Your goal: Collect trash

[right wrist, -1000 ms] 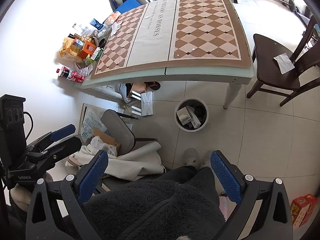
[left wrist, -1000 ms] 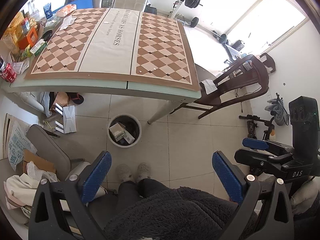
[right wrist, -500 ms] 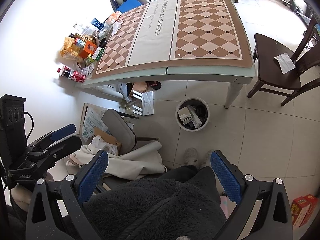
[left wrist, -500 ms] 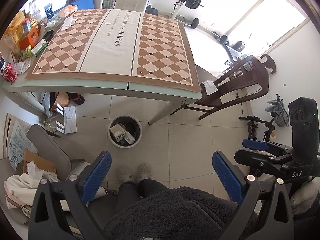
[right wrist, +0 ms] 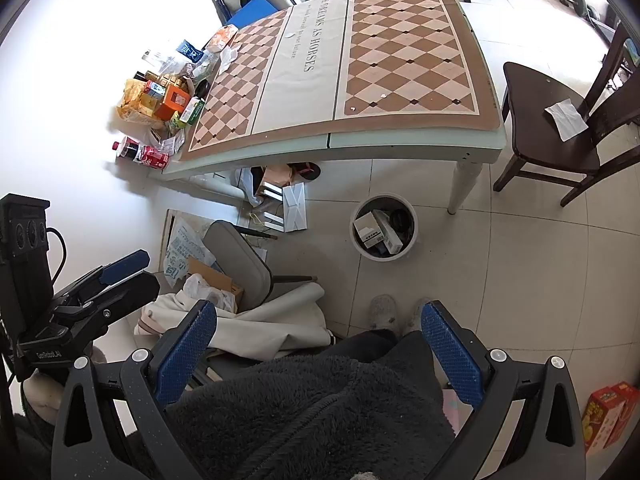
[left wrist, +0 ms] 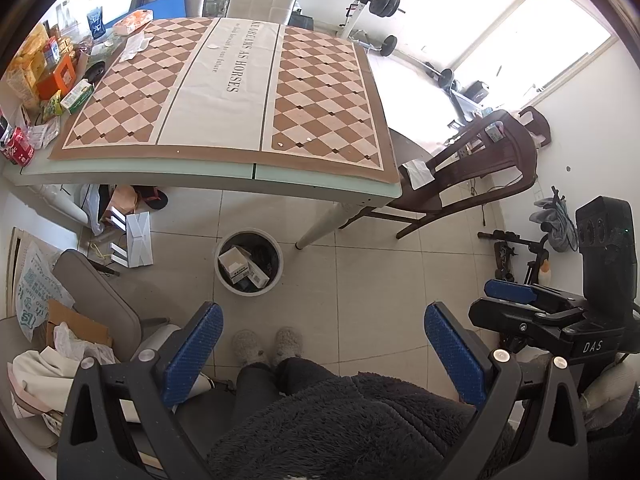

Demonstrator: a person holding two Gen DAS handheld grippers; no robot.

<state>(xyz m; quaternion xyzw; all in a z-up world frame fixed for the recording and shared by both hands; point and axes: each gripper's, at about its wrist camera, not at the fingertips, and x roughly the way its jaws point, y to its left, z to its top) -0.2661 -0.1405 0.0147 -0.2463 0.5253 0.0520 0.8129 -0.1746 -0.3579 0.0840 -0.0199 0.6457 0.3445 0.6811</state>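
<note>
I held my left gripper [left wrist: 320, 352] and right gripper [right wrist: 318, 348] wide open and empty above my lap. The white bin [left wrist: 249, 261] stood on the floor by the table leg [left wrist: 324, 222], holding small boxes [left wrist: 242, 267] and something dark, perhaps cables.

The table mat [left wrist: 236, 80] reads "AS HORSES"; the right gripper [left wrist: 592, 346] seemingly reads "DAS".

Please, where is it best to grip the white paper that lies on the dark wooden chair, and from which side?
Probably the raised, creased edge of the crumpled white paper, coming from above and closing one finger under it. It lies almost flat on the dark wooden chair's seat, so a straight pinch down on the middle would likely slip.
</note>
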